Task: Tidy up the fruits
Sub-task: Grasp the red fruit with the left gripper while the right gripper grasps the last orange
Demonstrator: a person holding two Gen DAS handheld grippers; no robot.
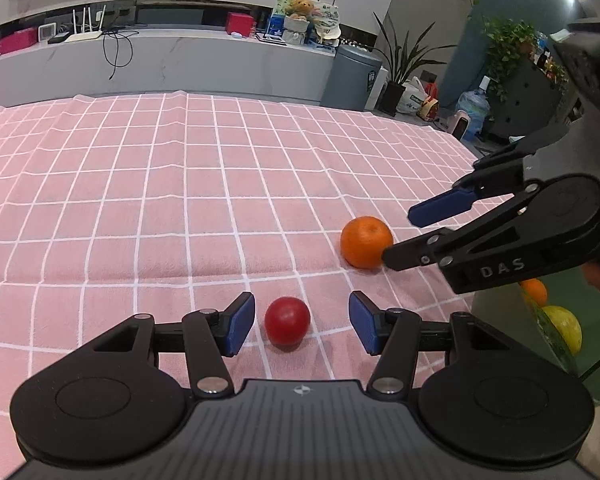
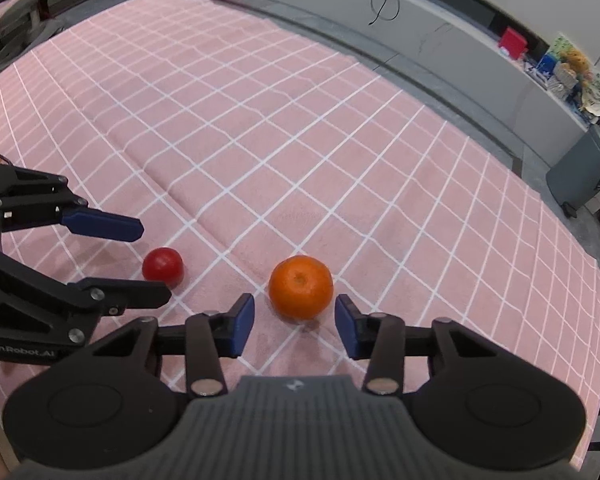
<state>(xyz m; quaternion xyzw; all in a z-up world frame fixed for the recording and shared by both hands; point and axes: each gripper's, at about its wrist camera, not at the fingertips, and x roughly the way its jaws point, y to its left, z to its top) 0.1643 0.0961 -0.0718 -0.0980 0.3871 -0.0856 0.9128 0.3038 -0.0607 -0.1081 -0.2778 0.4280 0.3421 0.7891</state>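
A small red tomato (image 1: 287, 321) (image 2: 163, 266) lies on the pink checked cloth (image 1: 180, 200). My left gripper (image 1: 302, 318) (image 2: 154, 262) stands open around it, with a gap showing at each blue pad. To its right lies an orange (image 1: 366, 242) (image 2: 301, 287). My right gripper (image 2: 294, 312) (image 1: 402, 236) is open, tilted down, its blue pads on either side of the orange's near half. A narrow gap shows at each pad in the right wrist view. Both fruits rest on the cloth.
A glass bowl (image 1: 596, 364) at the table's right edge holds an orange fruit (image 1: 534, 291) and a yellow one (image 1: 566, 328). Beyond the table's far edge stand a grey cabinet (image 1: 180, 64) and a grey bin (image 1: 354, 76).
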